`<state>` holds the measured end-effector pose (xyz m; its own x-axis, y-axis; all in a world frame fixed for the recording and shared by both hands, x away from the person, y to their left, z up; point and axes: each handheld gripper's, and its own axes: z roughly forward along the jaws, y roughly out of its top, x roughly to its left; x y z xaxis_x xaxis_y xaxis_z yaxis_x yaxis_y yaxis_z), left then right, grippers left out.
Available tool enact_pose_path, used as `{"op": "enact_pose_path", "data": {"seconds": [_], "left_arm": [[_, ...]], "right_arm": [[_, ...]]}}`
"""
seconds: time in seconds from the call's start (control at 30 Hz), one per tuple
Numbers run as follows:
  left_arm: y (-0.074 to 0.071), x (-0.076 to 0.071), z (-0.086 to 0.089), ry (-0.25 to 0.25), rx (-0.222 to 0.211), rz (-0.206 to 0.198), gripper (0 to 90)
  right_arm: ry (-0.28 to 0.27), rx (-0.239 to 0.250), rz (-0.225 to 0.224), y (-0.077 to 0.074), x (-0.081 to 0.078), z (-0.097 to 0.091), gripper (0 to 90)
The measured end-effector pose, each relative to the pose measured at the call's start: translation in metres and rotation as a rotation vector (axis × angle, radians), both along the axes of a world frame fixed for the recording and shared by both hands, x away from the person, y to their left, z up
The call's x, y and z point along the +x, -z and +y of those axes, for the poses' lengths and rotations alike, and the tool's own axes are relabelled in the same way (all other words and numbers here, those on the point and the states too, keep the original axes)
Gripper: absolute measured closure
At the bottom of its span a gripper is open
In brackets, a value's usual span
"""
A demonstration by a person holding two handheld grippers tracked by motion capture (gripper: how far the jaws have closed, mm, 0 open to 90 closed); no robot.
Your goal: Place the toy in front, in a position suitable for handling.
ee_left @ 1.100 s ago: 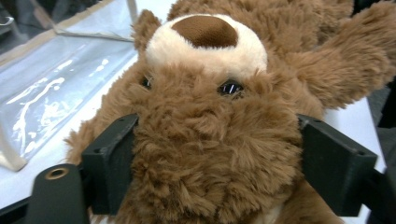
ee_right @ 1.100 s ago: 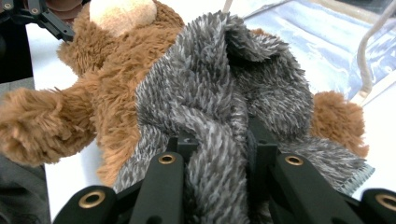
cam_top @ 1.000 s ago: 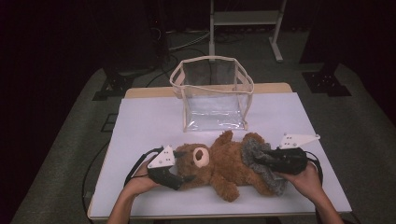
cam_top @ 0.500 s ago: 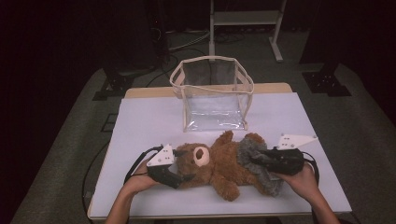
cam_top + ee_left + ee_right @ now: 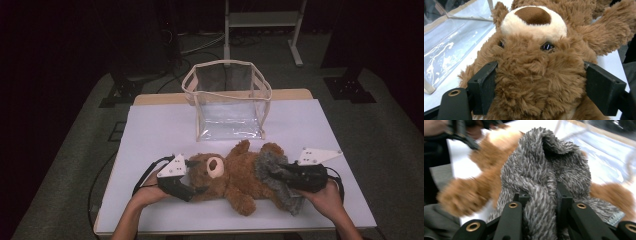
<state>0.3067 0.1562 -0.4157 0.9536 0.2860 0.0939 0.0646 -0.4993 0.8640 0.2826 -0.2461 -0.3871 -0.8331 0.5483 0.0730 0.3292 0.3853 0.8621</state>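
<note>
**Q.** Which way does the toy lie from your jaws?

**A.** The teddy bear (image 5: pixel 235 177) lies on its back near the front edge of the white table (image 5: pixel 150 130), its long axis running from nine o'clock (head) to three o'clock (legs). My left gripper (image 5: pixel 192 189) comes in from eight o'clock, and its jaws are clamped on either side of the bear's head (image 5: pixel 536 82). My right gripper (image 5: pixel 280 172) comes in from three o'clock, its jaws pinched on a fold of the grey fleece cloth (image 5: pixel 544 180) bunched over the bear's legs.

**Q.** Materials and shapes?

**A.** Bear: long brown plush, soft and compressible, with a cream muzzle. Cloth: shaggy grey pile, limp. At twelve o'clock stands the clear plastic bag (image 5: pixel 227 102), box-shaped, its cream-trimmed mouth open upward. I judge the left hand nearer the head, the right nearer the cloth.
</note>
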Motion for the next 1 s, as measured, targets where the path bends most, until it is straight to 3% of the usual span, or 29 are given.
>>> {"op": "enact_pose_path", "data": {"seconds": [0.17, 0.23, 0.27, 0.4, 0.5, 0.53, 0.63, 0.77, 0.8, 0.83, 0.93, 0.97, 1.0], "left_arm": [[-0.001, 0.001, -0.001, 0.005, 0.011, 0.004, 18.7], [-0.001, 0.002, 0.000, 0.007, 0.008, 0.008, 18.7], [0.000, 0.002, 0.000, 0.006, 0.006, 0.009, 18.7], [0.000, 0.001, 0.001, 0.003, 0.012, 0.002, 18.7], [-0.001, 0.000, -0.001, -0.005, 0.014, 0.001, 18.8], [-0.002, 0.000, -0.001, -0.006, 0.023, -0.001, 19.8], [-0.004, -0.001, -0.002, -0.013, 0.037, -0.008, 22.1], [-0.003, 0.000, -0.003, -0.015, 0.035, -0.002, 24.9], [-0.004, 0.000, -0.003, -0.016, 0.035, 0.000, 25.1], [-0.004, 0.000, -0.003, -0.017, 0.035, 0.001, 25.1], [-0.003, -0.001, -0.003, -0.020, 0.030, -0.001, 25.0], [-0.003, -0.002, -0.003, -0.021, 0.032, -0.001, 24.9], [-0.003, -0.002, -0.002, -0.023, 0.034, -0.003, 24.9]], "right_arm": [[0.028, 0.014, 0.022, 0.001, 0.002, -0.010, 71.6], [0.017, 0.021, 0.013, -0.002, 0.000, -0.005, 71.6], [-0.020, 0.041, 0.002, -0.006, -0.004, 0.006, 71.5], [-0.067, 0.009, -0.022, -0.009, -0.009, 0.021, 71.5], [-0.060, -0.015, -0.030, -0.009, -0.009, 0.017, 71.6], [-0.019, -0.020, -0.018, -0.009, -0.006, 0.008, 71.6], [-0.025, -0.013, -0.013, -0.010, -0.005, 0.008, 71.6], [-0.080, -0.037, -0.036, -0.018, -0.002, 0.032, 71.6], [-0.127, -0.045, -0.042, -0.020, 0.001, 0.055, 71.7], [-0.127, -0.045, -0.042, -0.020, 0.001, 0.055, 71.7], [-0.195, -0.083, -0.050, -0.021, 0.003, 0.086, 71.7], [-0.236, -0.127, -0.054, -0.019, 0.000, 0.102, 71.7], [-0.236, -0.127, -0.054, -0.019, 0.000, 0.102, 71.7]]}}
